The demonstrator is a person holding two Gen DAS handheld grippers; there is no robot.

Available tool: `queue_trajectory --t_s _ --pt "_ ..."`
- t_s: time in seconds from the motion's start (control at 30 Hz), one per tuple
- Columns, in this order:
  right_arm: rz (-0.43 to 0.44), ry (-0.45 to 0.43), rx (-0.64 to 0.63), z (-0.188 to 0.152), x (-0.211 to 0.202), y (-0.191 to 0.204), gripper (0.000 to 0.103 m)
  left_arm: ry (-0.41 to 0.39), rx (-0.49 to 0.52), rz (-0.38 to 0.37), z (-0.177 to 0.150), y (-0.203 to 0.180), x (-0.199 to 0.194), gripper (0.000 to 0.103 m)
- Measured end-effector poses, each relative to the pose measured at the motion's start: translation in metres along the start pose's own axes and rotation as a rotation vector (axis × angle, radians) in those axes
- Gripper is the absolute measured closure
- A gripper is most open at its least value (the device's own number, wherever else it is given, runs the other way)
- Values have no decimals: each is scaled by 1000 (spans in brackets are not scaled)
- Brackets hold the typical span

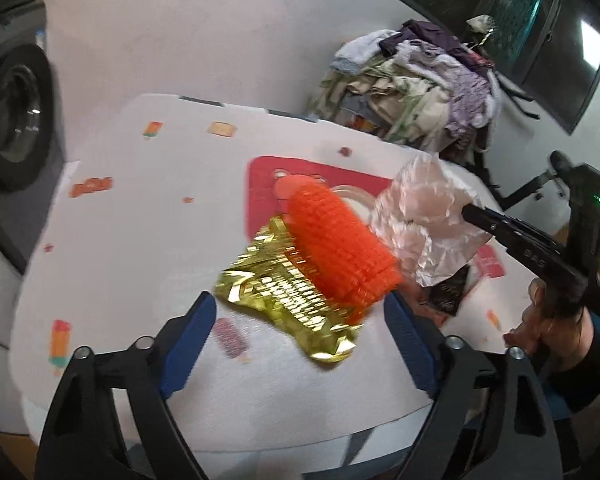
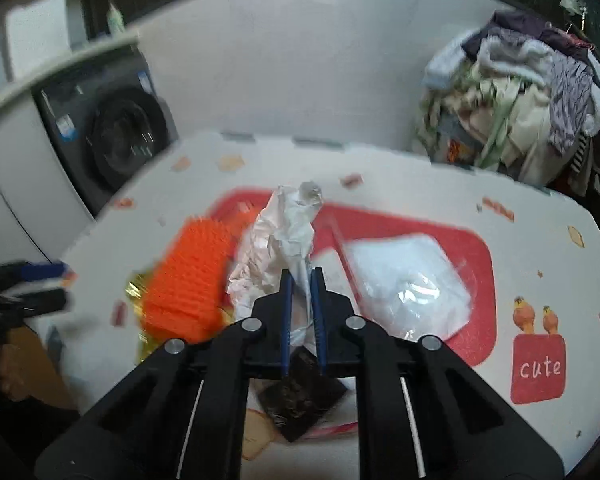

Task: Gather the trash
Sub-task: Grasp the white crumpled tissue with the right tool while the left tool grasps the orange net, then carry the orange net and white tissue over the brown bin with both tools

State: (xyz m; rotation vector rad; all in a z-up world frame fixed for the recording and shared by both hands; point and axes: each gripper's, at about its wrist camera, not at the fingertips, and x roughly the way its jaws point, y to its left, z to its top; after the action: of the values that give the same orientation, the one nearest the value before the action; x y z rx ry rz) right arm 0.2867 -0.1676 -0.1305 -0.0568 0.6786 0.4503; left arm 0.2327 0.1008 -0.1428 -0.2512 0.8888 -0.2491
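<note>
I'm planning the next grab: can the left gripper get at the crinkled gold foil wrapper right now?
Probably yes: left gripper is open around the crinkled gold foil wrapper, though the orange honeycomb paper decoration overlaps it.

On the worktop (image 2: 540, 240) a mat (image 2: 476, 264) lies in the middle. A spiky ball (image 1: 336, 248) rests on a foil wrapper (image 1: 292, 300) at the mat's left end. Just right of the ball is a crumpled plastic bag (image 2: 276, 248), a clear bag (image 2: 408, 280) further right on the mat, and a dark packet (image 2: 300, 400) nearer. A washing machine (image 2: 116, 136) stands far left, a clothes heap (image 2: 512, 92) far right.
</note>
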Motion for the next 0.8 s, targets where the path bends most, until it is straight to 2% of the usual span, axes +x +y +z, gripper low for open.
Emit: queue_trajectory --t_s 0.1,0.23,0.37,0.5,0.53,0.63,0.67,0.73,0.8 --pt "-28 -79 -17 4 -27 2 90 20 -22 -40 9 -5 14 24" --pt "-80 -154 42 4 -63 -12 90 44 -75 -62 22 -12 39 24" --pt "-147 -165 80 -9 -86 -28 90 82 -196 -112 35 -7 66 30" --pt "-179 -156 146 -29 -103 -48 90 128 -320 -144 42 -2 95 35" --pt "-181 -153 158 -33 -104 -50 90 137 -333 -146 44 -2 100 39" --pt "-194 -145 187 -47 -112 -58 90 167 -343 -142 43 -4 113 63" --pt "-196 -144 193 -50 -115 -59 90 170 -332 -136 43 -6 114 68" --pt "-198 -143 200 -56 -120 -60 90 161 -292 -127 42 -12 109 75" --pt "-198 -143 204 -61 -125 -59 90 150 -255 -126 43 -17 100 77"
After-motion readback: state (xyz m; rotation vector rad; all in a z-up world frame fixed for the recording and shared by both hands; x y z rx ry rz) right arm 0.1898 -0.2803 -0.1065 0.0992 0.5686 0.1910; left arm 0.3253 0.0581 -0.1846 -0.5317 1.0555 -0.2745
